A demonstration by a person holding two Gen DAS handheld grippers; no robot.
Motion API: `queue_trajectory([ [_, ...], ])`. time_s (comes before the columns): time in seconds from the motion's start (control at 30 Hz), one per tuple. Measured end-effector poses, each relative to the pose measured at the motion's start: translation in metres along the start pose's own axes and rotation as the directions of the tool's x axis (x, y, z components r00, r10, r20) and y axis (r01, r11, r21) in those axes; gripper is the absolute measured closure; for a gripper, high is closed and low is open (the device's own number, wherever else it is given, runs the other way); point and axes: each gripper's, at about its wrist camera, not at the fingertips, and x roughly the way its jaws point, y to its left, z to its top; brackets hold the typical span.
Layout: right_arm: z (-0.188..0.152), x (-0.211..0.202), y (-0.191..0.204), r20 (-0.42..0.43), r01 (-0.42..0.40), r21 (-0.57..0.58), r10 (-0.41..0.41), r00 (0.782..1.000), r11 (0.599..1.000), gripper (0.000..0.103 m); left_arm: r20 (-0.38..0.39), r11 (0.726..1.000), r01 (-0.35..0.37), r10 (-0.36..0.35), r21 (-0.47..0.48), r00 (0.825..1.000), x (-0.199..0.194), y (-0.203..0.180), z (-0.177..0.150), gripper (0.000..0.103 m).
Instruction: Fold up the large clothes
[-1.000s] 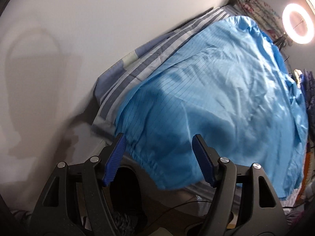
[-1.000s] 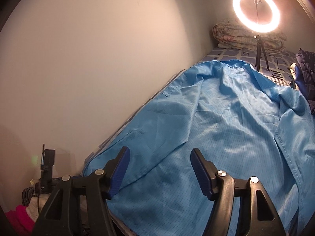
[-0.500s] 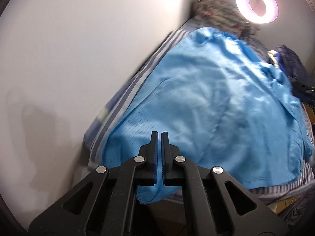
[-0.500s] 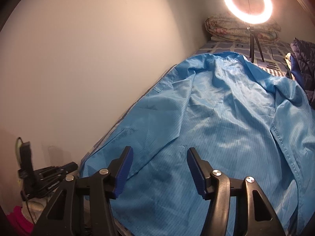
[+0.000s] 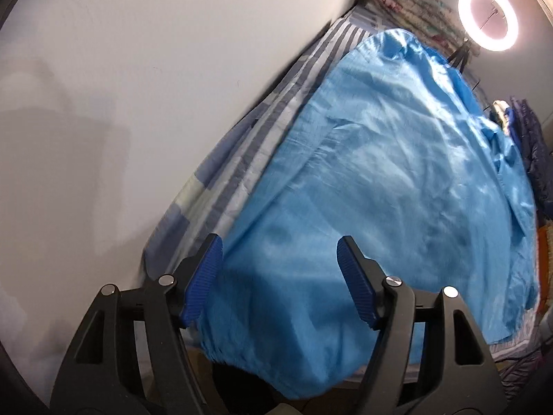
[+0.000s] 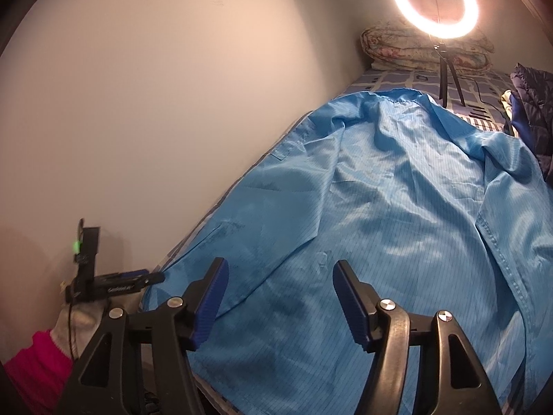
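A large light-blue garment (image 5: 397,173) lies spread along a striped bed sheet (image 5: 242,173), its near hem hanging over the bed's end. My left gripper (image 5: 280,276) hovers above that near hem. Its jaws are opening, and the blue pads (image 5: 204,276) touch no cloth. In the right wrist view the same garment (image 6: 397,207) fills the bed, collar at the far end. My right gripper (image 6: 280,297) hangs over its near part with jaws opening and nothing between them.
A pale wall (image 6: 172,103) runs along the bed's left side. A ring light (image 6: 435,0) on a tripod and a folded quilt (image 6: 414,48) stand at the far end. A dark jacket (image 6: 532,110) lies right. A black device with a green light (image 6: 90,263) sits near left.
The left jaws were open, closed fully half a second ago, and stand open again; that view also swung across the garment. The right jaws narrowed slightly, then widened back.
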Motion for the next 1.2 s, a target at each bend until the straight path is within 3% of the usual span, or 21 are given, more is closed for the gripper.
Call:
queue_trajectory([
  [0.17, 0.0, -0.001, -0.002, 0.0, 0.0, 0.009, 0.0, 1.0, 1.0, 0.037, -0.037, 0.998, -0.029, 0.031, 0.06, 0.999, 0.017, 0.001, 0.006, 0.039],
  [0.23, 0.0, -0.003, -0.002, 0.005, 0.001, 0.01, -0.001, 1.0, 1.0, 0.037, -0.053, 0.997, -0.04, 0.044, 0.064, 0.998, 0.023, 0.004, 0.008, 0.051],
  [0.37, 0.001, -0.003, -0.002, 0.01, 0.004, 0.013, -0.004, 1.0, 1.0, 0.037, -0.088, 0.997, -0.035, 0.041, 0.072, 0.995, 0.032, 0.002, 0.009, 0.098],
  [0.47, 0.001, -0.003, -0.003, 0.01, 0.005, 0.015, -0.006, 1.0, 1.0, 0.037, -0.059, 0.997, -0.031, 0.036, 0.078, 0.998, 0.027, -0.002, 0.009, 0.103],
  [0.67, 0.001, -0.003, -0.004, 0.005, 0.013, 0.019, -0.013, 1.0, 1.0, 0.037, 0.061, 0.995, -0.02, 0.014, 0.098, 0.998, -0.002, -0.007, 0.017, 0.103],
  [0.73, 0.0, -0.004, -0.004, 0.006, 0.012, 0.021, -0.012, 1.0, 1.0, 0.037, 0.036, 0.996, -0.002, -0.001, 0.094, 0.999, 0.003, -0.003, 0.02, 0.103],
  [0.77, 0.001, -0.003, -0.004, 0.007, 0.012, 0.021, -0.012, 1.0, 1.0, 0.037, -0.011, 0.997, 0.001, 0.0, 0.08, 1.0, 0.013, 0.001, 0.021, 0.101],
  [0.83, 0.001, -0.003, -0.004, 0.008, 0.009, 0.019, -0.009, 1.0, 1.0, 0.037, -0.075, 0.998, -0.012, 0.016, 0.056, 0.997, 0.03, 0.008, 0.025, 0.089],
  [0.9, 0.001, -0.003, -0.002, 0.01, 0.005, 0.015, -0.005, 1.0, 1.0, 0.037, -0.089, 0.999, -0.03, 0.034, 0.042, 0.995, 0.038, 0.014, 0.026, 0.07],
  [1.2, 0.001, -0.005, -0.002, 0.005, 0.002, 0.015, -0.002, 1.0, 1.0, 0.037, -0.091, 0.99, -0.083, 0.093, 0.112, 0.991, 0.045, 0.013, 0.022, 0.056],
])
